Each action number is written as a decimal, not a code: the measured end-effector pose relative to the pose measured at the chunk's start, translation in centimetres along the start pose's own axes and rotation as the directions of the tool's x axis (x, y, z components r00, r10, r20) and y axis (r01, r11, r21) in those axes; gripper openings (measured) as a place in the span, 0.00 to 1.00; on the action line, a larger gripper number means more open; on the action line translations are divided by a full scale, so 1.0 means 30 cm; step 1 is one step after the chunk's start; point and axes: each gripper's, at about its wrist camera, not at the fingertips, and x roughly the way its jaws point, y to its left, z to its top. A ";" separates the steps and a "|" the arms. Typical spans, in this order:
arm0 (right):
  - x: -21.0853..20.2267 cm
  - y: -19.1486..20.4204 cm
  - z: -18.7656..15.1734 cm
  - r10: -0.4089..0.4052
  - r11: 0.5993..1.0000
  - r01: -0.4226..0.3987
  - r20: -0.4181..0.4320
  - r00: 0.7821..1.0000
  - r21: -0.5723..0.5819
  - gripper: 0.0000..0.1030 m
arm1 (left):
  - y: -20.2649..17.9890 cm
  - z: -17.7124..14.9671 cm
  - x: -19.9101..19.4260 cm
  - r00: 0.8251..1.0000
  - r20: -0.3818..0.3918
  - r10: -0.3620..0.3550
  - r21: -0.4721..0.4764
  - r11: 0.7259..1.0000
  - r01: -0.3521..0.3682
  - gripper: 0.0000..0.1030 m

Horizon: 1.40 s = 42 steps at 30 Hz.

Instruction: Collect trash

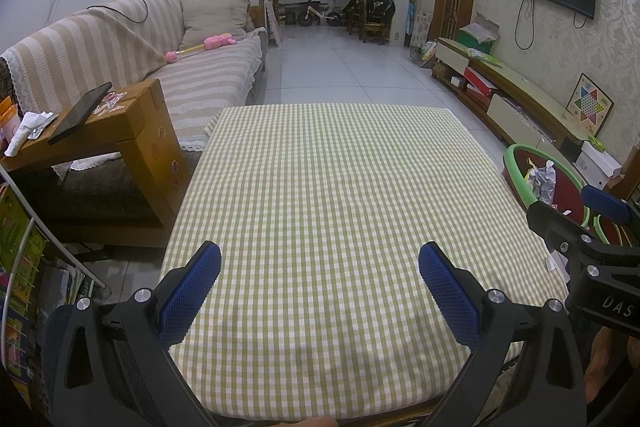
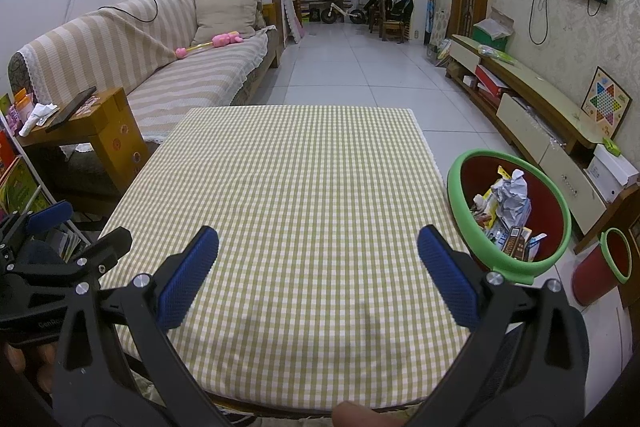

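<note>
Both tools, left (image 1: 319, 290) and right (image 2: 318, 277), hang apart and empty over the surface (image 2: 304, 163); swinging toward the bin (image 2: 508, 269) at three o'clock could tip it.

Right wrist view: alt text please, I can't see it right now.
The right tool hangs open and empty over a bare green-and-white checked tablecloth. A green-rimmed red bin beside the table's right edge holds crumpled paper and wrappers.
</note>
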 end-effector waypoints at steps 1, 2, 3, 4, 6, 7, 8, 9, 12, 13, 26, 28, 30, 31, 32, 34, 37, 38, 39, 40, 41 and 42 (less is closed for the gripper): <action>0.000 0.000 0.000 0.000 1.000 0.000 -0.001 1.000 0.000 0.95 | -0.001 0.000 0.000 1.000 -0.001 0.000 0.000 1.000 0.000 0.92; 0.000 0.000 0.000 0.000 1.000 0.000 -0.001 1.000 0.000 0.95 | -0.001 0.001 -0.001 1.000 -0.001 0.000 -0.001 1.000 0.000 0.92; 0.000 0.000 0.000 0.000 1.000 0.000 0.000 1.000 0.000 0.95 | 0.001 0.000 -0.001 1.000 -0.001 0.001 -0.002 1.000 -0.001 0.92; 0.000 0.000 0.000 0.000 1.000 0.000 0.000 1.000 0.000 0.95 | 0.000 0.002 -0.001 1.000 -0.001 0.000 -0.002 1.000 0.000 0.92; 0.000 0.000 0.000 0.000 1.000 0.000 -0.001 1.000 0.000 0.95 | 0.002 0.001 -0.001 1.000 -0.002 0.000 -0.002 1.000 0.000 0.92; -0.001 -0.001 0.000 0.000 1.000 0.000 0.000 1.000 0.000 0.95 | 0.001 0.002 -0.001 1.000 -0.002 0.000 -0.002 1.000 0.000 0.92; 0.000 -0.001 0.000 0.000 1.000 0.000 0.000 1.000 0.000 0.95 | 0.000 0.002 -0.001 1.000 -0.001 0.001 -0.002 1.000 -0.001 0.92; 0.000 -0.001 0.000 0.000 1.000 0.000 0.000 1.000 0.000 0.95 | 0.000 0.002 -0.001 1.000 -0.001 0.000 -0.002 1.000 0.000 0.92; -0.001 0.000 0.000 0.000 1.000 0.000 0.000 1.000 0.000 0.95 | 0.003 0.002 -0.001 1.000 -0.001 0.000 -0.002 1.000 0.000 0.92; 0.000 0.000 0.000 0.000 1.000 0.000 0.000 1.000 0.000 0.95 | 0.002 0.003 0.000 1.000 -0.001 0.000 -0.002 1.000 0.000 0.92; 0.000 -0.001 0.000 0.000 1.000 0.000 -0.001 1.000 0.000 0.95 | 0.004 0.003 0.000 1.000 -0.001 0.000 -0.003 1.000 0.000 0.92; -0.001 -0.001 0.000 0.000 1.000 0.000 0.000 1.000 0.000 0.95 | 0.003 0.003 0.000 1.000 -0.001 0.000 -0.004 1.000 0.000 0.92; 0.000 -0.001 0.000 0.000 1.000 0.000 -0.001 1.000 0.000 0.95 | 0.003 0.003 0.000 1.000 -0.001 0.000 -0.004 1.000 0.000 0.92; 0.000 -0.001 0.000 0.000 1.000 0.000 -0.001 1.000 0.000 0.95 | 0.003 0.003 0.000 1.000 -0.001 0.000 -0.004 1.000 0.000 0.92; -0.001 -0.002 -0.001 -0.001 1.000 0.001 -0.001 1.000 0.000 0.95 | 0.004 0.003 0.000 1.000 -0.001 0.000 -0.004 1.000 0.000 0.92; -0.001 -0.002 -0.001 0.000 1.000 0.000 -0.001 1.000 0.000 0.95 | 0.003 0.003 0.001 1.000 -0.002 0.000 -0.004 1.000 0.000 0.92; -0.001 -0.001 -0.001 0.000 1.000 0.000 -0.001 1.000 0.000 0.95 | 0.004 0.002 -0.001 1.000 0.000 -0.004 -0.006 1.000 0.004 0.92; -0.001 -0.002 -0.001 -0.001 1.000 0.001 -0.001 1.000 0.001 0.95 | 0.008 0.000 -0.007 1.000 0.010 -0.013 -0.013 1.000 0.013 0.92; -0.001 -0.002 -0.001 -0.001 1.000 0.001 -0.001 1.000 0.001 0.95 | 0.008 0.000 -0.013 1.000 0.017 -0.017 -0.016 1.000 0.017 0.92; -0.002 -0.002 -0.001 -0.001 1.000 0.001 0.000 1.000 0.001 0.95 | 0.005 0.000 -0.017 1.000 0.020 -0.015 -0.014 1.000 0.015 0.92; -0.001 -0.004 -0.001 -0.001 1.000 0.001 0.000 1.000 0.001 0.95 | -0.001 0.000 -0.019 1.000 0.020 -0.014 -0.014 1.000 0.015 0.92; -0.001 -0.004 -0.002 -0.001 1.000 0.001 -0.001 1.000 0.001 0.95 | -0.002 0.001 -0.018 1.000 0.017 -0.016 -0.014 1.000 0.016 0.92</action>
